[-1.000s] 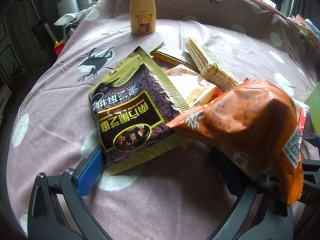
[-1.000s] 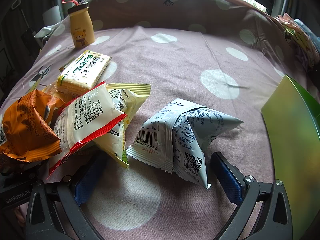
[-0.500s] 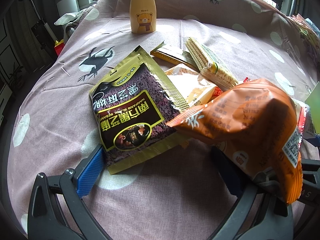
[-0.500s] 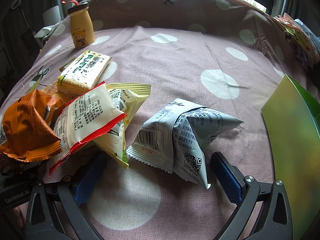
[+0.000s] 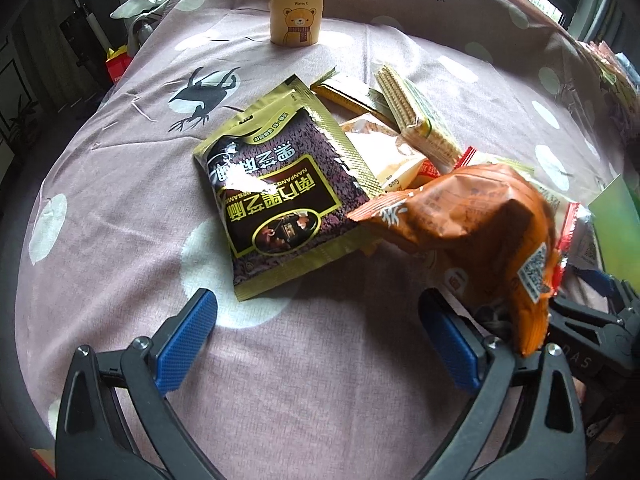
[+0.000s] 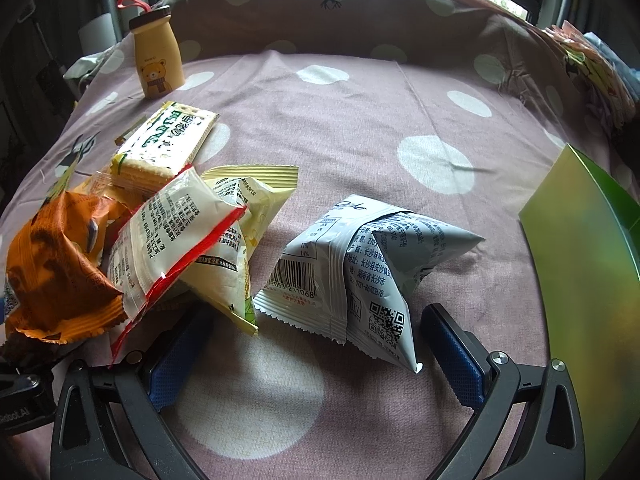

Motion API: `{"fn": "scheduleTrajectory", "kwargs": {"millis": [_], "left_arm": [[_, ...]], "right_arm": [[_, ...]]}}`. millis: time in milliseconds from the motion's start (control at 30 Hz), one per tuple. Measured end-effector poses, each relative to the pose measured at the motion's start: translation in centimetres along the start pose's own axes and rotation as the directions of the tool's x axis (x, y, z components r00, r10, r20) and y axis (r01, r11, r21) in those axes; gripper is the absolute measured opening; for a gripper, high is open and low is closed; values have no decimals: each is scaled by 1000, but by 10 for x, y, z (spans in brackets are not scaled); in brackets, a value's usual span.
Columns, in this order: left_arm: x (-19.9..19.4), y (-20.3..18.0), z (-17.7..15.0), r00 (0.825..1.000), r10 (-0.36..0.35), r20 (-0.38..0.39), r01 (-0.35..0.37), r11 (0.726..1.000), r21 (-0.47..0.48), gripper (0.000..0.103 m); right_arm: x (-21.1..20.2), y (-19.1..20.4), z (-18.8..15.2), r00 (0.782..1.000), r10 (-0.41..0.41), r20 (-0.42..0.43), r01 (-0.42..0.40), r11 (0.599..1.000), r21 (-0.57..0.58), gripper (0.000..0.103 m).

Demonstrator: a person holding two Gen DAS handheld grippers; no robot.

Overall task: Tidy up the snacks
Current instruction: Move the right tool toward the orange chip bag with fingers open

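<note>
Snack packets lie heaped on a pink dotted cloth. My left gripper is open; a black and gold sesame packet lies just beyond its fingertips, apart from both pads. An orange packet leans over the left gripper's right finger. My right gripper is open too. A grey-white packet stands crumpled just ahead, between its finger lines. A white packet with a red edge and a yellow packet overlap its left finger, with the orange packet further left.
A yellow bear bottle stands at the far side. A wafer pack rests on the heap. A green box stands at the right. More packets are piled at the far right edge.
My left gripper has drawn back a little, so the sesame packet no longer covers its left fingertip. The right gripper and its packets have not moved.
</note>
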State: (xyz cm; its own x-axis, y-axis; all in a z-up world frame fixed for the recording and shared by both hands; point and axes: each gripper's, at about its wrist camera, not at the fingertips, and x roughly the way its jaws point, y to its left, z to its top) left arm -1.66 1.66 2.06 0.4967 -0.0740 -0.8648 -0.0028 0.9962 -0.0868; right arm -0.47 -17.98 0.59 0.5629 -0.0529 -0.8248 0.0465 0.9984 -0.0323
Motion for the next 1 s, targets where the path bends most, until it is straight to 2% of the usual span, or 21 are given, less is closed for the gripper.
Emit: {"fn": "scheduleTrajectory", "kwargs": {"millis": [67, 167, 300, 400, 467, 533, 667, 733, 867, 933, 1000], "left_arm": [[-11, 2, 1, 1000, -21, 21, 21, 1000, -13, 101], [-27, 5, 2, 997, -47, 67, 49, 998, -29, 101], [-46, 13, 4, 992, -77, 99, 86, 992, -88, 101], [-57, 17, 8, 986, -107, 130, 120, 988, -102, 101], [-63, 19, 9, 984, -93, 150, 109, 989, -102, 101], [-67, 20, 9, 983, -74, 166, 91, 991, -96, 101], [-71, 26, 9, 981, -84, 174, 103, 989, -106, 101], [-71, 27, 9, 981, -90, 171, 109, 988, -107, 101], [-66, 26, 9, 983, -95, 160, 112, 988, -101, 99], [-65, 25, 9, 982, -108, 153, 125, 987, -103, 97], [-64, 24, 8, 981, -122, 152, 138, 985, -99, 96]], "right_arm": [[-12, -8, -6, 998, 57, -13, -57, 998, 32, 103], [-38, -16, -7, 989, 145, 14, -146, 985, 97, 103], [-82, -16, 4, 976, 159, 146, -174, 980, 92, 103], [-105, -9, 17, 968, 132, 214, -155, 983, 97, 103], [-115, -2, 25, 963, 122, 240, -148, 985, 93, 103], [-120, 5, 31, 953, 159, 259, -187, 978, 88, 103], [-113, 12, 47, 946, 260, 192, -287, 949, 130, 103], [-109, 15, 51, 950, 252, 185, -280, 948, 148, 103], [-99, 23, 40, 958, 214, 193, -234, 968, 88, 103], [-90, 24, 33, 965, 205, 163, -222, 971, 91, 103], [-83, 22, 30, 964, 233, 131, -247, 963, 107, 103]]}}
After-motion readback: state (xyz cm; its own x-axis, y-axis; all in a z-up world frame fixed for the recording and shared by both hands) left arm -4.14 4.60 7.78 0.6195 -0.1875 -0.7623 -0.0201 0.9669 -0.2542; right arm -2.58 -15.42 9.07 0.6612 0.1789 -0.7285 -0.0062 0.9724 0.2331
